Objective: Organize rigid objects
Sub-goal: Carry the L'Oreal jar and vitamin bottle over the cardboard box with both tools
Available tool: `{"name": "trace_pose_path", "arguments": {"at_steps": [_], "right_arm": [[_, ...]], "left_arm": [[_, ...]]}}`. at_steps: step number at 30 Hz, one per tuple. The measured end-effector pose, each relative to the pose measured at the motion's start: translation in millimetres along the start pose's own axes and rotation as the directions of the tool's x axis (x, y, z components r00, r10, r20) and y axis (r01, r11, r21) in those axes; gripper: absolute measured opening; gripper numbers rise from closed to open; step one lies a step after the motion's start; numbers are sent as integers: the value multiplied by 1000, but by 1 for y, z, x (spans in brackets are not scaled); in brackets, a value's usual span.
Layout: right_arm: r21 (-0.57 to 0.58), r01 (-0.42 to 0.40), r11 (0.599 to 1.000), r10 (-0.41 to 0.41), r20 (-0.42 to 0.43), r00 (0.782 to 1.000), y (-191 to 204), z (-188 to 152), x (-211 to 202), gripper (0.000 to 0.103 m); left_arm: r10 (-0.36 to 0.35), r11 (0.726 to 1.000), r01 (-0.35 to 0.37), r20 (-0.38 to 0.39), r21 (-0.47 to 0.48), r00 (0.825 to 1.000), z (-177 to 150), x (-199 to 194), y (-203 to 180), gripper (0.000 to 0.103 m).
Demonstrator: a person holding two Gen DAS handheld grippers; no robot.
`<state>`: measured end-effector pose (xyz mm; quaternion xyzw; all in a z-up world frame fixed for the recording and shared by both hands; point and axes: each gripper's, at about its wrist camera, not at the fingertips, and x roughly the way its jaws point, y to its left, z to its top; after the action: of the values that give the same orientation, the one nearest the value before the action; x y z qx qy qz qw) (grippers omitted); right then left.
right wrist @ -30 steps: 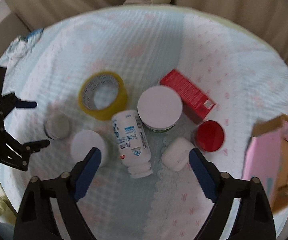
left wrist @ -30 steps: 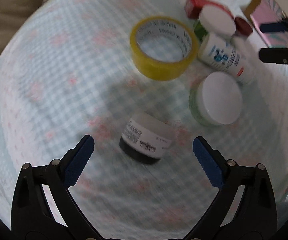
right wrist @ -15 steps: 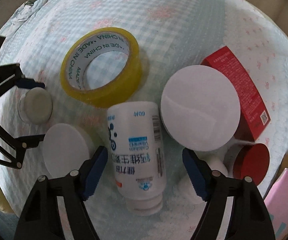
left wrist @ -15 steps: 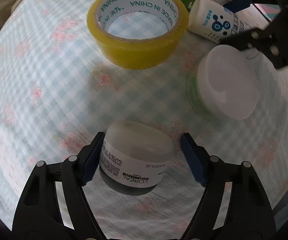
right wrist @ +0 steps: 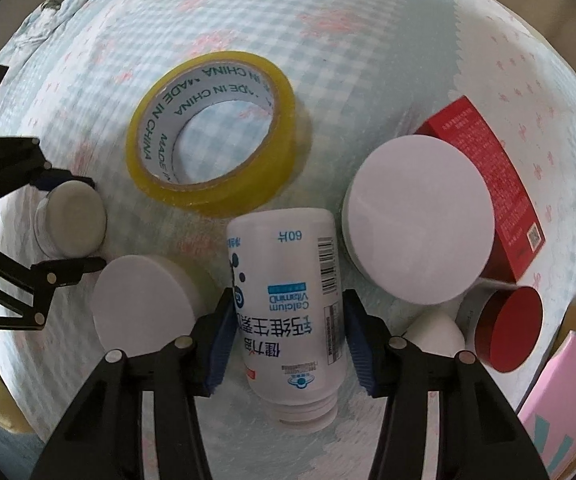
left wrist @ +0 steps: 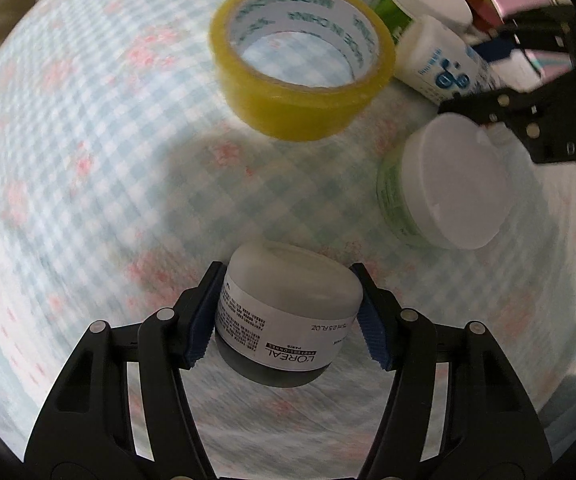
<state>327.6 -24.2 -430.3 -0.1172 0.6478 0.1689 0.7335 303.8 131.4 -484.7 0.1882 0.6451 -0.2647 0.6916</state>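
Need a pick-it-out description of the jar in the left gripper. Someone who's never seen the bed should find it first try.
Start at the yellow tape roll lying flat on the blue-checked bedspread. Nearer the camera from it stands a small jar, between the blue fingers of the left gripper, which are closing on it. Unlike the green-sided white-lidded tub beside it, it has a frosted grey lid, white printed label and dark base.

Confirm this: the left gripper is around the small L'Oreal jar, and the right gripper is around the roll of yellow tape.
Not quite. The left gripper is around the L'Oreal jar, but the right wrist view shows the right gripper closing around the white vitamin bottle; the yellow tape lies apart, untouched.
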Motion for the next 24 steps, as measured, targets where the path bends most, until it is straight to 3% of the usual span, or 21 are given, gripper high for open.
{"name": "trace_pose_path", "arguments": {"at_steps": [8,14,20,24], "right_arm": [[52,17,998,-19,38,999,9,-4,-14,47],[122,5,993,-16,91,996,10,-30,-69,47],[242,-58,969,15,175,984,7,-57,-131,47],[343,-113,933,33,231,972,5,-75,-185,47]], "left_arm": [[-38,986,46,51,-160,998,-8,-28,22,59],[-34,976,61,129,-210,991,-17,-85,8,59],[-24,971,80,239,-225,971,-26,-165,-19,59],[-31,966,111,322,-232,946,-22,-218,-39,59]]}}
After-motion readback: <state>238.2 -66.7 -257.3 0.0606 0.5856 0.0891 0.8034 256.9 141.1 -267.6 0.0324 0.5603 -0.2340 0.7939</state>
